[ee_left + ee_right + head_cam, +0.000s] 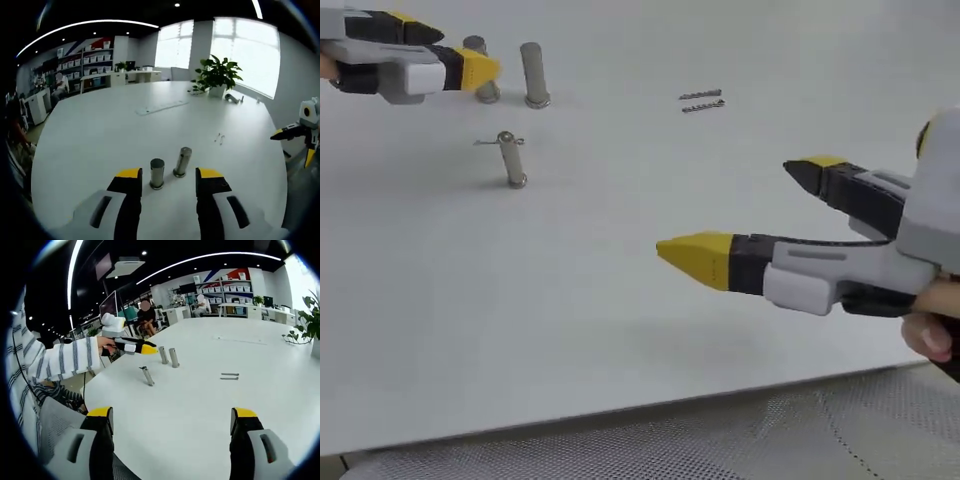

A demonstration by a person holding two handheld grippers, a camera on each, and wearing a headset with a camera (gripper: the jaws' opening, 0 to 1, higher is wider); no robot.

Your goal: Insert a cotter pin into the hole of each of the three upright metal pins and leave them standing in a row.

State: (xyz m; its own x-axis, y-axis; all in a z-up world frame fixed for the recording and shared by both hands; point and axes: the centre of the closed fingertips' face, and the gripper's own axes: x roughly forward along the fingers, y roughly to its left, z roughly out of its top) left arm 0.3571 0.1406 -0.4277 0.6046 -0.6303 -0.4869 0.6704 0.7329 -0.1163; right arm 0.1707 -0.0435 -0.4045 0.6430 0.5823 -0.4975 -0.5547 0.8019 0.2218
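Open and empty, the left tongs (169,174) hover at two bare upright metal pins (157,173) on the white tabletop (620,320). The right tongs (748,212), spread wide, grip nothing. A third pin (511,160) stands nearby, a cotter pin (492,142) already through it. Two loose cotter pins (702,100) lie well apart. Closing on one bare pin could topple its close neighbour.
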